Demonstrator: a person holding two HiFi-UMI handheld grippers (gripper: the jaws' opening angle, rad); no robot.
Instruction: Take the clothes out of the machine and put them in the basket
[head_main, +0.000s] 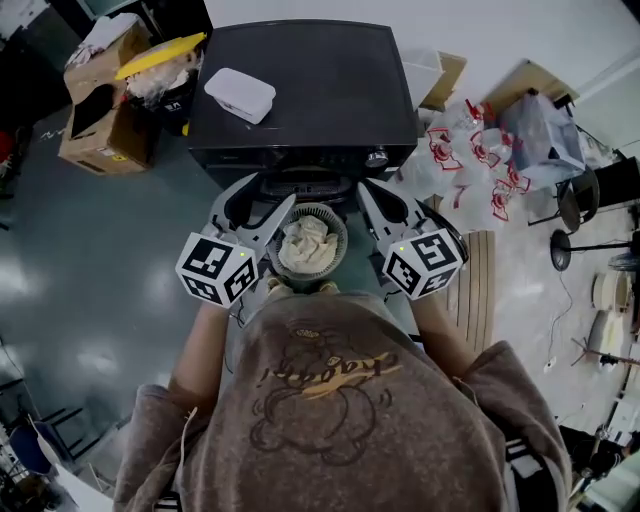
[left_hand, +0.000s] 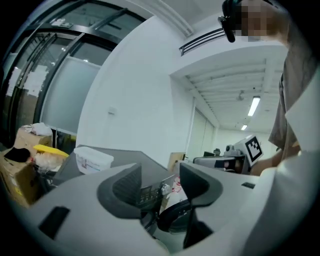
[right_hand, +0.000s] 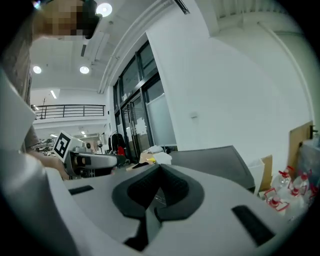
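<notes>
A: What's in the left gripper view?
B: Left gripper (left_hand: 160, 182) has its jaws apart with nothing between the pads. Through the gap you see the machine (left_hand: 122, 159) front, the knob (left_hand: 163, 188), and the dark round door (left_hand: 173, 216) below it.
A: Anything on top?
B: A white lidded container (left_hand: 92, 159), left side of the dark top. Cardboard box (left_hand: 17, 175) sits further left.
A: And on the right?
B: Right gripper (left_hand: 205, 161) with its marker cube, roughly level. Person's grey top (left_hand: 295, 90) is at the frame edge, white wall (left_hand: 135, 100) behind.
</notes>
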